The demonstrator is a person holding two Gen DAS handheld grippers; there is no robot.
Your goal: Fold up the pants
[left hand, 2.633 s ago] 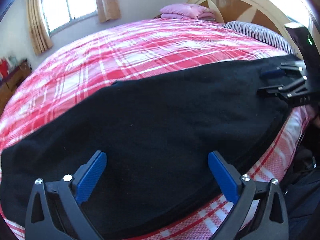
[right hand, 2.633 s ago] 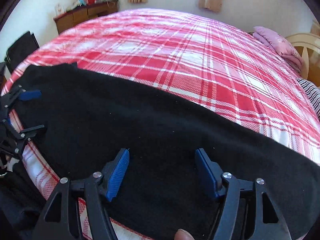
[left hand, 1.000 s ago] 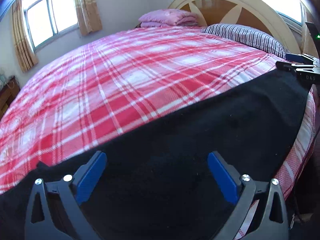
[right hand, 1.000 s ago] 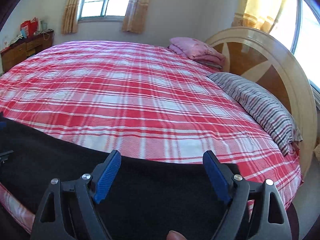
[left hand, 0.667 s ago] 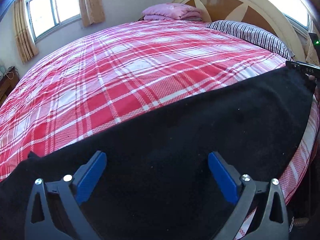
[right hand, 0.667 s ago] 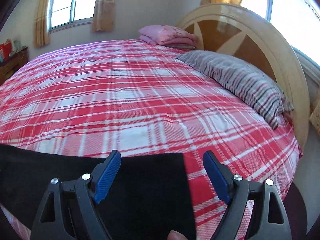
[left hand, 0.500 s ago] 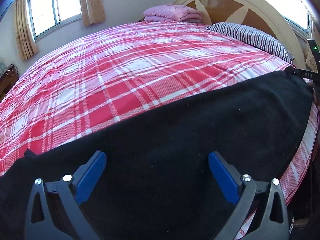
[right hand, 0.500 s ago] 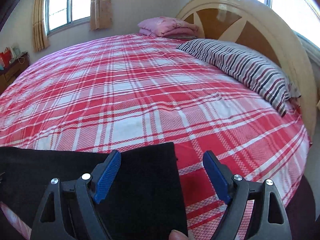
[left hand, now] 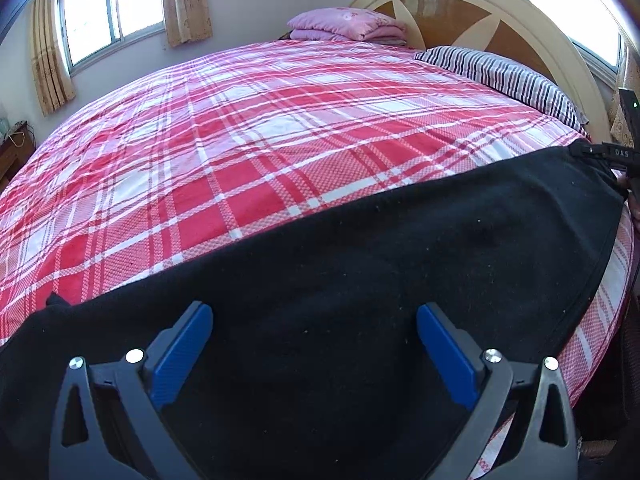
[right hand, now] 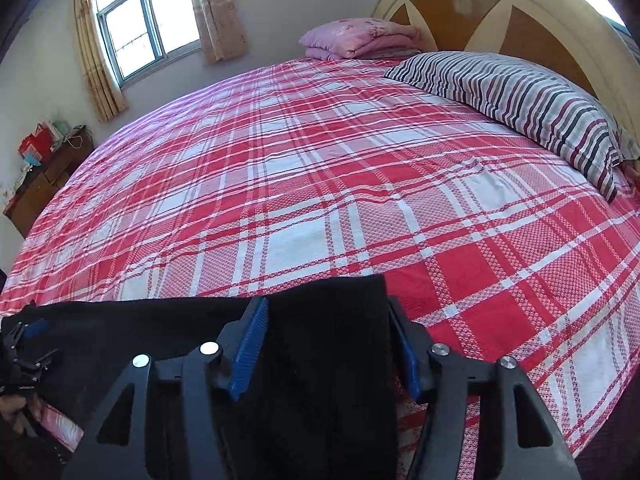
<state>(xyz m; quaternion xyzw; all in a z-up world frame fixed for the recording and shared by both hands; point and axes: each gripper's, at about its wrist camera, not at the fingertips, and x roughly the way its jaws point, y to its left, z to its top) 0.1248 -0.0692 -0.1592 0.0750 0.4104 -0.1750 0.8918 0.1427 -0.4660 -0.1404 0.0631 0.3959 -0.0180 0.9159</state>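
One pair of black pants (left hand: 360,280), two grippers (left hand: 312,344) (right hand: 326,340), one striped pillow (right hand: 520,92) and one folded pink blanket (right hand: 356,38) are counted.

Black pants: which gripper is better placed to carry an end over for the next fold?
Right. The right gripper has its fingers narrowed around the end of the black pants, whereas the left gripper hangs wide open above the cloth, gripping nothing.

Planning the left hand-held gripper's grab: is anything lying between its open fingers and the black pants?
Nothing visible. The left hand-held gripper is open directly over the black pants, with only bare black cloth between its blue fingers. The right hand-held gripper is closing around the far end.
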